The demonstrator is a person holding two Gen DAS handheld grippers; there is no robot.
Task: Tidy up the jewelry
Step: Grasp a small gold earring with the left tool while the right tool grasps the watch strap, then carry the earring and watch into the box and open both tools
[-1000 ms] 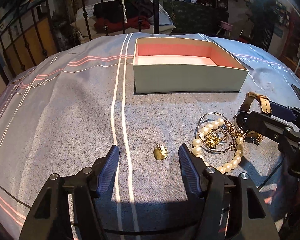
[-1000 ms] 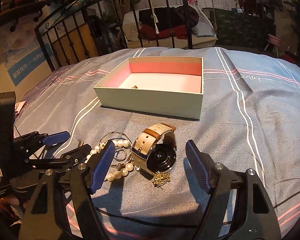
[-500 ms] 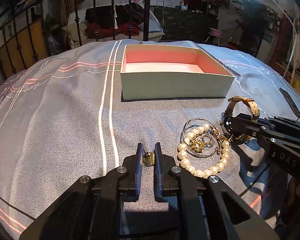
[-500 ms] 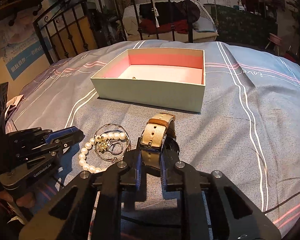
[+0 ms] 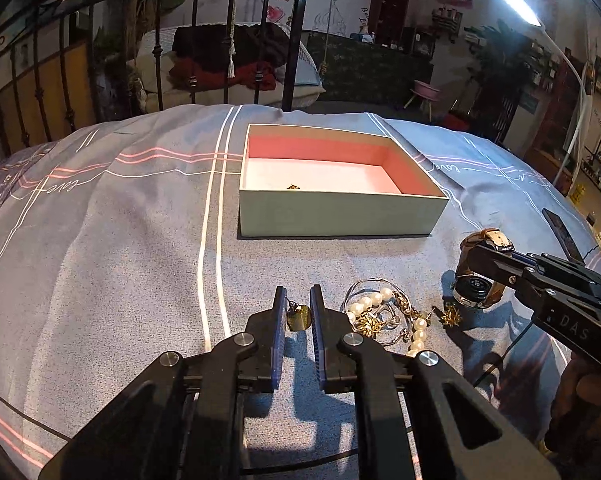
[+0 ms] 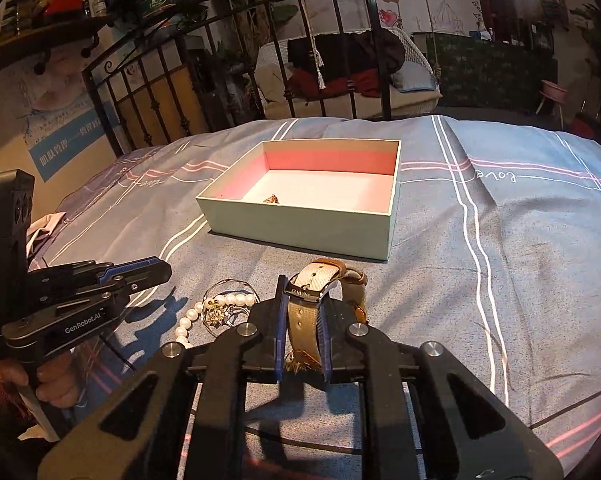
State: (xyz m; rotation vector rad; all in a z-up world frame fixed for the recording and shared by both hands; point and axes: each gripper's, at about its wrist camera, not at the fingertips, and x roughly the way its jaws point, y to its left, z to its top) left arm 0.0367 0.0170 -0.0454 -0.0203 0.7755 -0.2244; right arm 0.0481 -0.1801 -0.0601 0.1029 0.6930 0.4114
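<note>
My left gripper [image 5: 299, 300] is shut on a small gold earring [image 5: 299, 317] and holds it above the bedspread. My right gripper [image 6: 303, 300] is shut on the tan strap of a wristwatch [image 6: 308, 312], lifted off the bed; the watch also shows in the left wrist view [image 5: 478, 280]. A pearl bracelet [image 5: 396, 320] lies tangled with gold and silver pieces just right of the left gripper. A small gold flower piece [image 5: 450, 315] lies beside it. A pale green box with a pink inside [image 5: 340, 212] stands beyond, with one small gold piece [image 6: 271, 199] in it.
Everything lies on a grey-blue bedspread with white and pink stripes [image 5: 120, 240]. A black iron bed rail [image 5: 292, 40] stands behind the box. A dark flat object [image 5: 562, 234] lies at the bed's right edge.
Both grippers went from open to shut: the left on the gold earring, the right on the watch strap. Both have since risen with their pieces, and the box looks farther away.
</note>
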